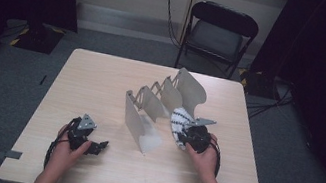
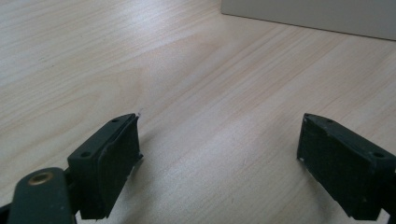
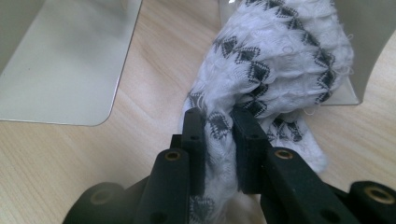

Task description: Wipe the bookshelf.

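The sock (image 3: 275,70) lies lengthwise from the rack (image 1: 158,106) toward the table's (image 1: 103,76) near edge, pinched by the right gripper (image 3: 219,126); the left gripper (image 2: 219,140) gapes wide, holding nothing.

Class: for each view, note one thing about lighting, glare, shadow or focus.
High view: dim room edges, soft glare on the table near the rack. Left gripper view: the left gripper casts soft shadows beside its open jaws. Right gripper view: the nearest part of the right gripper is blurred; the sock is sharp.

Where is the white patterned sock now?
In the high view, the sock is right of centre, held by the right gripper beside the metal rack.
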Available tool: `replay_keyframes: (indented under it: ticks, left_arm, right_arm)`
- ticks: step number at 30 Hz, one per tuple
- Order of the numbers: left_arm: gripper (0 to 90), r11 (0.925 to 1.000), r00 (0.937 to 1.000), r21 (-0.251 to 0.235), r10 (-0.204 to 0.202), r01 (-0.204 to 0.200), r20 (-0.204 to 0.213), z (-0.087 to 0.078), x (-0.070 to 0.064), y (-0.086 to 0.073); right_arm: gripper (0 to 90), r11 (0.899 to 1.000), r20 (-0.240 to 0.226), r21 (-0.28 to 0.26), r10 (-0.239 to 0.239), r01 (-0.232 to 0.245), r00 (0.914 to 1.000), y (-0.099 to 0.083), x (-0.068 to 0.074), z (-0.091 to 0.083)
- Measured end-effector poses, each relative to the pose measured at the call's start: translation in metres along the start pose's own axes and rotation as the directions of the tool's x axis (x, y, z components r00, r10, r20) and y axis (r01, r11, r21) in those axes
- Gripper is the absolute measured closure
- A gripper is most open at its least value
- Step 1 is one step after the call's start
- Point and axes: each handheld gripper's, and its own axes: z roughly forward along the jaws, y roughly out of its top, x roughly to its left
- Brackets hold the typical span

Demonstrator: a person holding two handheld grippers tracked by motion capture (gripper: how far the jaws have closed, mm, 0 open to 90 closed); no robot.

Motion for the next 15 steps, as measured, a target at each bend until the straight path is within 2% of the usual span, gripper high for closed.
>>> replay_keyframes:
  ticks: [3, 10, 15]
  left_arm:
    - [12.9, 1.0000, 1.0000, 0.000, 0.002, -0.002, -0.002, 0.000, 0.000, 0.000]
    - [12.9, 1.0000, 1.0000, 0.000, 0.001, -0.001, 0.000, 0.000, 0.000, 0.000]
    - [12.9, 1.0000, 1.0000, 0.000, 0.002, -0.002, -0.001, 0.000, 0.000, 0.000]
  right_arm:
    - [76.9, 0.999, -0.011, -0.013, 0.035, -0.035, 0.9993, -0.004, -0.006, -0.002]
    - [73.3, 0.996, 0.077, -0.007, 0.090, -0.090, 0.9929, -0.003, -0.025, -0.006]
    - [73.1, 0.997, 0.088, -0.007, 0.077, -0.077, 0.9932, 0.006, -0.027, 0.000]
